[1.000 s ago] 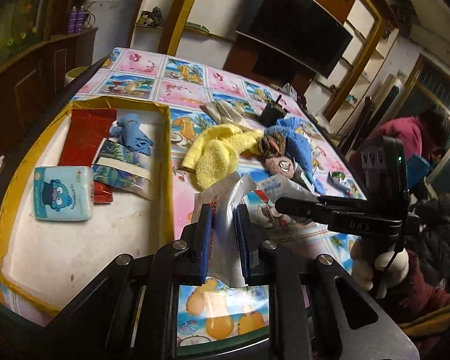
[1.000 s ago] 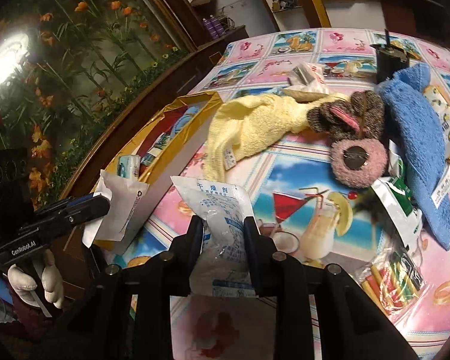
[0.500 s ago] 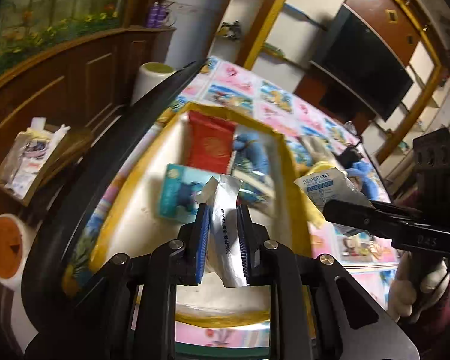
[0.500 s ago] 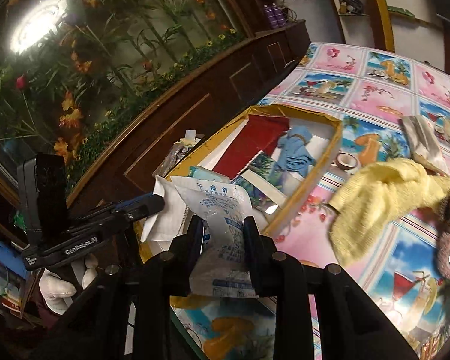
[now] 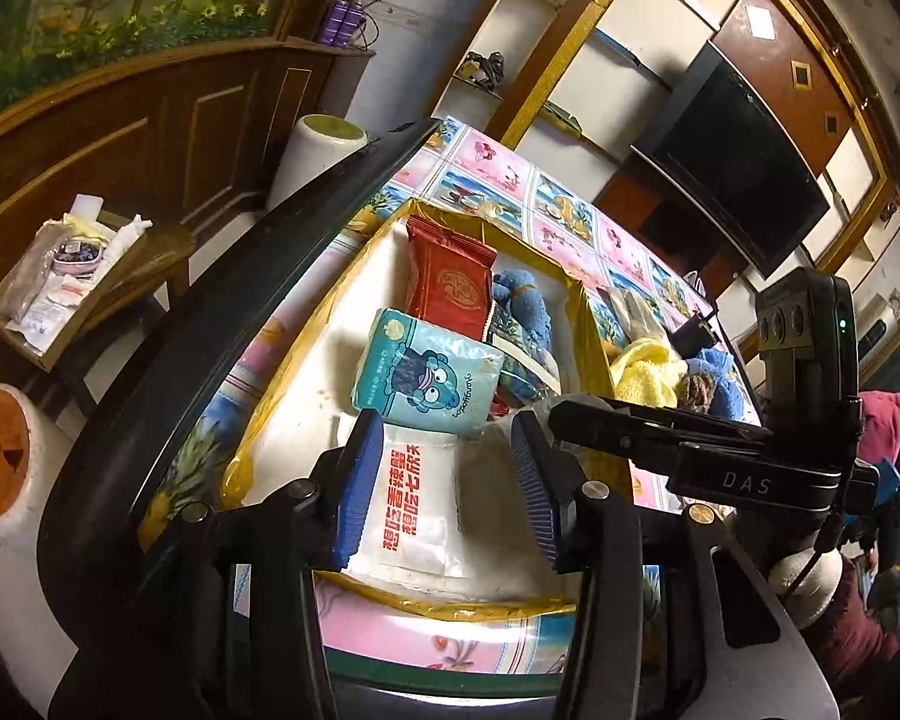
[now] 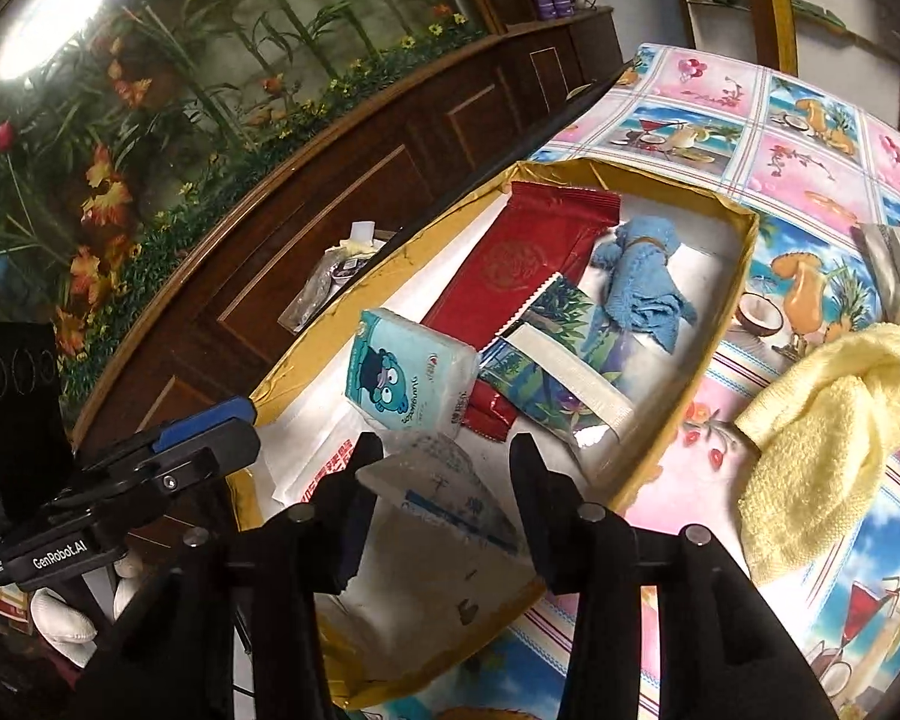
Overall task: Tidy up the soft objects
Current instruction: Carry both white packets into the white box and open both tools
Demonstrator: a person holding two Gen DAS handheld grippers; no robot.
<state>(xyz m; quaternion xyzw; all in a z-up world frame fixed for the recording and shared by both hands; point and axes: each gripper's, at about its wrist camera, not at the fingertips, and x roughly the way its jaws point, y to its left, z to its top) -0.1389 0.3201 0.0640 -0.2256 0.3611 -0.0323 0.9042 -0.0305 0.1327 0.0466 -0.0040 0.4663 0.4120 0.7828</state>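
Note:
A gold-rimmed white box [image 5: 588,324] [image 6: 732,276] lies on the table. It holds a red packet [image 5: 450,282] [image 6: 528,258], a blue tissue pack [image 5: 429,381] [image 6: 408,372], a blue cloth [image 5: 522,306] [image 6: 645,276] and a patterned pouch [image 6: 555,360]. My left gripper [image 5: 444,492] is open over the box's near end, with a white packet with red print [image 5: 414,510] lying loose between its fingers. My right gripper [image 6: 444,510] is open beside it, with a white desiccant packet [image 6: 450,492] lying in the box between its fingers.
A yellow towel [image 6: 828,420] [image 5: 648,372], a blue towel [image 5: 720,384] and a brown plush [image 5: 696,387] lie on the patterned tablecloth to the right of the box. A small side shelf with packets [image 5: 60,282] and two white rolls [image 5: 324,150] stand left of the table.
Both grippers carried their packets over the box's near end and opened. The two packets now lie in the box.

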